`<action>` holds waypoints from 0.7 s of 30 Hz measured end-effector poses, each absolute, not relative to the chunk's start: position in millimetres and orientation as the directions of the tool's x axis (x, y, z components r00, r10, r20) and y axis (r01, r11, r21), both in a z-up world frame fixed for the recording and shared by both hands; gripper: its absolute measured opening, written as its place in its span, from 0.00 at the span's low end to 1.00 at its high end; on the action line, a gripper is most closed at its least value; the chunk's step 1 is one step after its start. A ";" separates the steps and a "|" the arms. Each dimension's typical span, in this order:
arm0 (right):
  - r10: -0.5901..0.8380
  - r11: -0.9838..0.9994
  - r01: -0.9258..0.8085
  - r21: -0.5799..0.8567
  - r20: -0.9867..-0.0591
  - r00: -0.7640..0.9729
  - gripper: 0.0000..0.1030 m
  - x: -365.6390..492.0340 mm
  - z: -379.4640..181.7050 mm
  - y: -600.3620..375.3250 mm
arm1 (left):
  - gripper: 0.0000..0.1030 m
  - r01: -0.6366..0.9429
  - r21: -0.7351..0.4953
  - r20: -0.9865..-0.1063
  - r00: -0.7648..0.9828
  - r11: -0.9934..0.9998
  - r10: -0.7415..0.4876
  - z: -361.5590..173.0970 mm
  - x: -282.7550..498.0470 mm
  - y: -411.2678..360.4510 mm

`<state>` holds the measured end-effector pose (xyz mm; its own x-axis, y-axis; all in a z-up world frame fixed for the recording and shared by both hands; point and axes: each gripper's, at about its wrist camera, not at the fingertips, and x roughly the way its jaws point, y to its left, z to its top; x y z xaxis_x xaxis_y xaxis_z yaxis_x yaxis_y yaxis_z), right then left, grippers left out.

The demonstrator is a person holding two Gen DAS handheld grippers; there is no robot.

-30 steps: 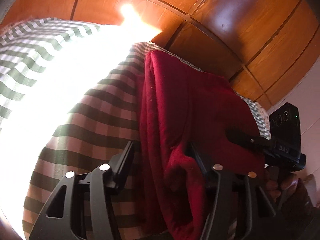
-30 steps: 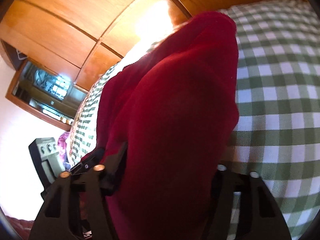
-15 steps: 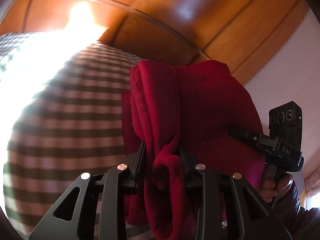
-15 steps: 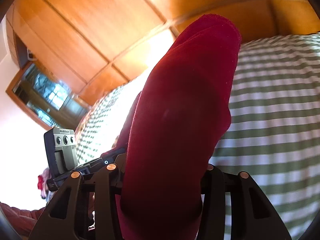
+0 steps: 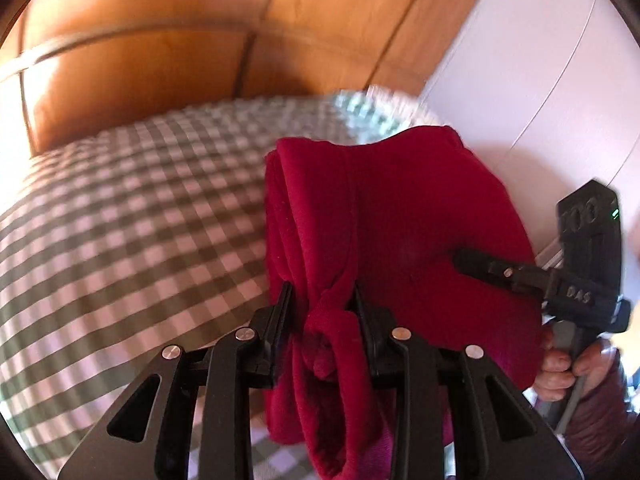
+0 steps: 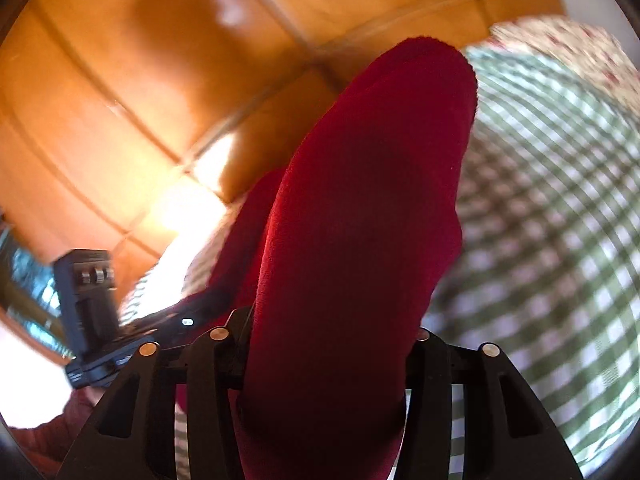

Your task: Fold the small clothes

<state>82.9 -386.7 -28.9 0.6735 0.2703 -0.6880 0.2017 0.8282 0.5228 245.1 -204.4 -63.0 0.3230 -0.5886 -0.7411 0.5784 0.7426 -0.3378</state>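
Red garment (image 5: 400, 220), folded bundle, held off bed (image 5: 120, 220) between both grippers.
Left gripper (image 5: 322, 304): fingers clenched on bunched edge.
Right gripper (image 6: 328, 336): jaws opening, thick fold between them, pads look in contact.
Bundle's long axis runs gripper to gripper; neither nearer.
Bed: green-white check cover.
Wooden panelling (image 5: 160, 40) behind, white wall to the right in left wrist view.

red garment lifted and swung across the bed

the left tongs (image 5: 322, 304), wide apart a second ago, have closed onto a bunched fold of the red garment (image 5: 384, 216). both views have swung: the sunlit glare has left the checked bedspread (image 5: 132, 216), a white wall (image 5: 532, 60) now shows, and the right tongs' (image 6: 332, 332) jaws are opening slightly around the cloth.
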 end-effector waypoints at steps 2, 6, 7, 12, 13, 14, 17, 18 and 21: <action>0.232 0.817 0.289 0.499 -0.743 0.628 0.57 81.0 -58.8 -407.4 | 0.30 0.576 -0.289 -0.785 0.315 0.764 -0.534 -83.1 242.9 -222.4; 0.164 0.809 0.357 0.468 -0.762 0.627 0.82 76.3 -76.3 -405.9 | 0.32 0.567 -0.253 -0.777 0.364 0.784 -0.514 -75.8 231.1 -224.3; 0.158 0.806 0.361 0.469 -0.758 0.633 0.82 71.8 -73.3 -406.0 | 0.32 0.569 -0.235 -0.769 0.387 0.788 -0.509 -72.1 227.4 -224.9; -0.046 0.867 0.393 0.307 -0.736 0.676 0.82 50.3 -31.5 -412.3 | 0.32 0.561 -0.143 -0.715 0.511 0.815 -0.477 -54.4 211.6 -223.5; -0.080 0.878 0.390 0.278 -0.718 0.692 0.78 46.5 -18.5 -408.7 | 0.32 0.554 -0.130 -0.721 0.517 0.822 -0.462 -54.8 212.3 -222.2; -0.099 0.887 0.384 0.257 -0.706 0.701 0.71 41.0 -9.3 -407.3 | 0.33 0.547 -0.119 -0.730 0.517 0.829 -0.446 -58.1 212.5 -221.4; -0.134 0.912 0.365 0.188 -0.704 0.697 0.58 43.7 -1.6 -384.5 | 0.34 0.526 -0.125 -0.752 0.502 0.841 -0.426 -72.3 216.0 -217.2; -0.139 0.917 0.364 0.167 -0.719 0.681 0.55 46.4 -7.3 -378.2 | 0.35 0.524 -0.118 -0.749 0.511 0.844 -0.422 -73.8 214.5 -217.2; -0.156 0.923 0.371 0.097 -0.788 0.596 0.51 52.5 -38.5 -362.7 | 0.38 0.525 -0.095 -0.740 0.531 0.846 -0.413 -78.8 210.2 -219.2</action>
